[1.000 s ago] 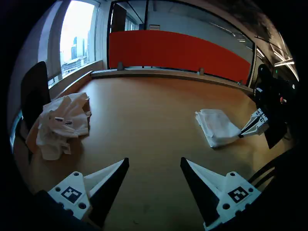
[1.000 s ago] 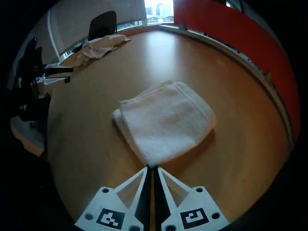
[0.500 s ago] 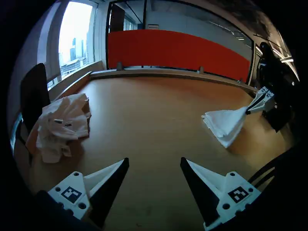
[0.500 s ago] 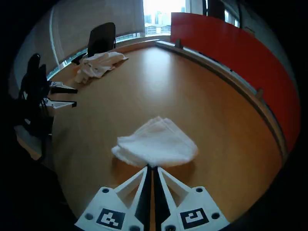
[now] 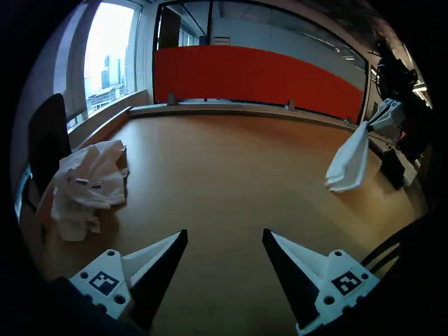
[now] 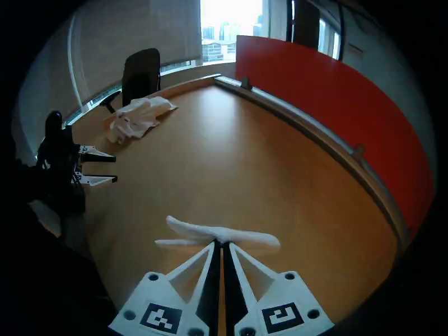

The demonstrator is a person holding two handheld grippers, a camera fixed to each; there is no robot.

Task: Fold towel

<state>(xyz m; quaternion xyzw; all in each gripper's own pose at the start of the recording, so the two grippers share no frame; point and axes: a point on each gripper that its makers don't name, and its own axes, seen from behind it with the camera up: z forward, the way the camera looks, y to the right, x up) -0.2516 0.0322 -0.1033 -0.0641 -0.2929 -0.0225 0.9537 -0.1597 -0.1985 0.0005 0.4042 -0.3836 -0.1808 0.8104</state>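
Fingers of the left gripper (image 5: 224, 232) spread wide with nothing between them, hovering over the near edge of the table (image 5: 224, 162). In the right gripper view, the right gripper (image 6: 222, 244) has its jaws pinched tight on one edge of the folded towel (image 6: 221, 234). The towel shows edge-on just past the fingertips, above the table (image 6: 235, 162). In the left gripper view, the folded towel (image 5: 348, 162) hangs down from the right gripper (image 5: 369, 123), off the tabletop, over the table's right side. It is white, layers bunched together, the lower end loose. In the right gripper view, the left gripper (image 6: 116, 169) sits at the table's left edge, fingers apart, held by a dark-sleeved arm. Farther out, a pile of white towels (image 5: 87, 182) lies crumpled on the table's left side, near its edge; the same pile (image 6: 137, 115) shows in the right gripper view. A dark chair (image 5: 47, 134) stands just beyond that edge of the table. A red partition (image 5: 252, 73) runs along the table's far edge. A window (image 5: 109, 56) stands past the table's far-left corner.
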